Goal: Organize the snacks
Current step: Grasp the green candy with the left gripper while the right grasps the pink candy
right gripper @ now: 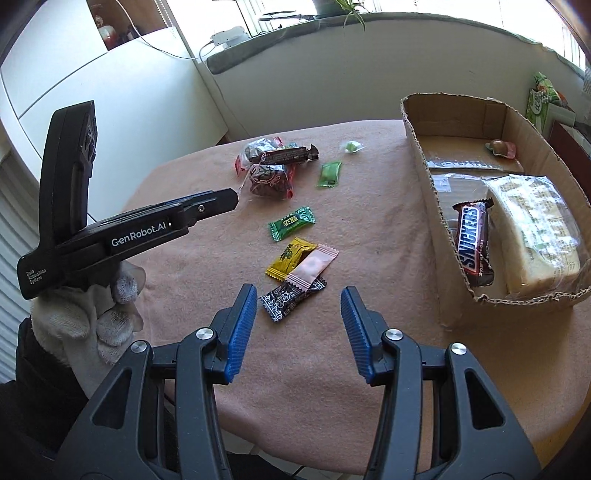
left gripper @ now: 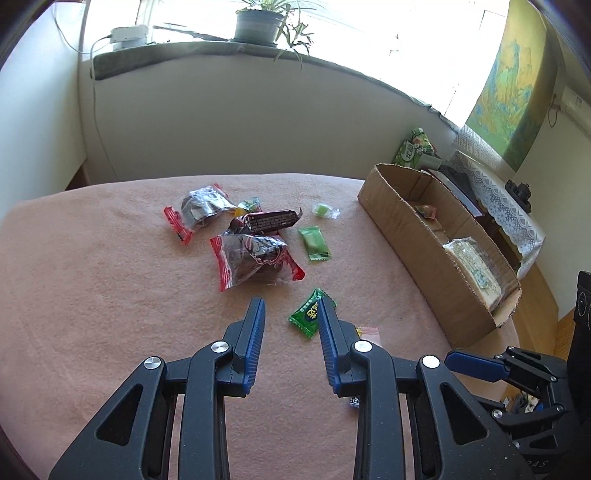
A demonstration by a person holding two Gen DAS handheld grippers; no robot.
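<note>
Snacks lie loose on a pink-clothed table [left gripper: 110, 295]. My left gripper [left gripper: 291, 301] is open and hovers over a dark green candy [left gripper: 304, 317], which lies partly under its right finger. A gloved hand [right gripper: 92, 317] holds it in the right wrist view. My right gripper [right gripper: 299, 290] is open just short of a black candy [right gripper: 291, 299], a pink candy [right gripper: 314, 267] and a yellow candy [right gripper: 290, 258]. Farther off are two dark cakes in red-ended wrappers [left gripper: 255, 258], a dark bar [left gripper: 269, 219] and a light green candy [left gripper: 314, 242]. The cardboard box [right gripper: 436, 221] holds a Snickers bar [right gripper: 474, 247] and a bread pack [right gripper: 535, 236].
The box stands along the table's right edge, with a small wrapped sweet [right gripper: 500, 147] at its far end. Beyond it a side table with a lace cloth [left gripper: 509, 206] carries a green packet [left gripper: 413, 147]. A potted plant [left gripper: 258, 22] is on the windowsill.
</note>
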